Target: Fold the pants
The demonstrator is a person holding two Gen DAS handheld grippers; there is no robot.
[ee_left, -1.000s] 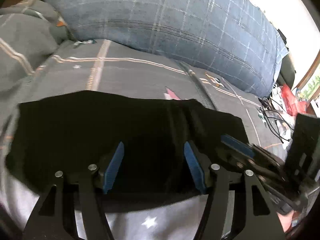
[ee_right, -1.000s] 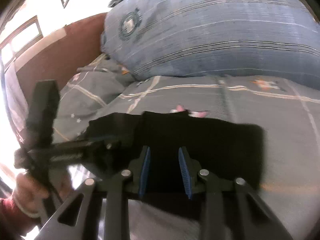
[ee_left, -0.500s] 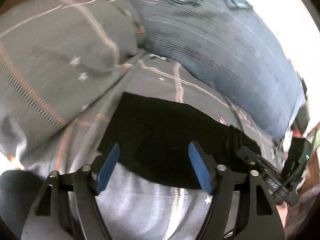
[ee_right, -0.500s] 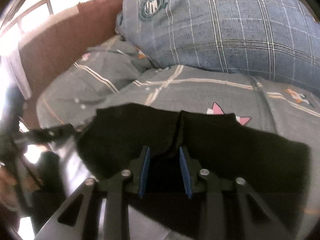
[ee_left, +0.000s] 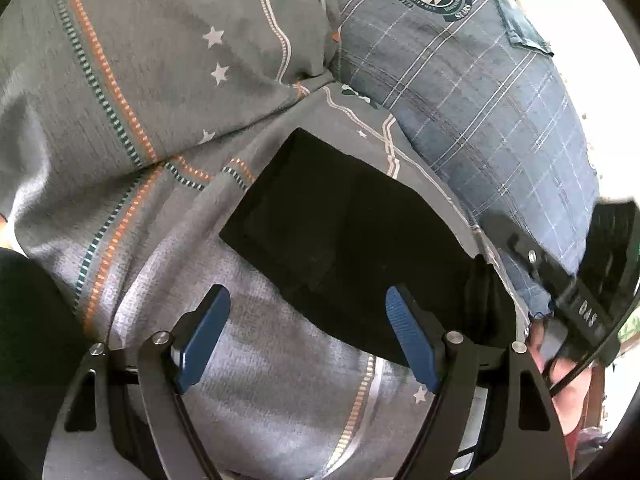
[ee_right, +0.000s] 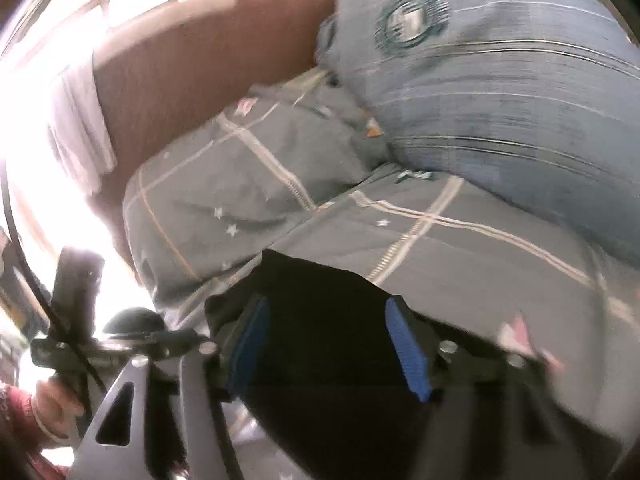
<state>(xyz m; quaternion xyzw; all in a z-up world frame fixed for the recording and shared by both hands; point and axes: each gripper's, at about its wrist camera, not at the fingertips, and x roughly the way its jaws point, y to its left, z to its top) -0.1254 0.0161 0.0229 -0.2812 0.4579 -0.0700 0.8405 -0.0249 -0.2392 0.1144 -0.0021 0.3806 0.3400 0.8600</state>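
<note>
The left tongs [ee_left: 306,332] angle down over the grey striped, star-printed bed cover [ee_left: 132,128], jaws widening and gripping nothing; the folded black fabric pants [ee_left: 344,236] lie flat on the cover, their near edge behind the right-hand blue pad. The right tongs [ee_right: 326,346] also tilt downward above the pants [ee_right: 320,320], jaws spreading, pads not pressing the cloth. The right wrist view is motion-blurred. A blue plaid pillow [ee_left: 480,92] lies beyond. The pants' near part is hidden behind the right tongs.

Both grippers' fingers [ee_left: 206,338] opening, empty
</note>
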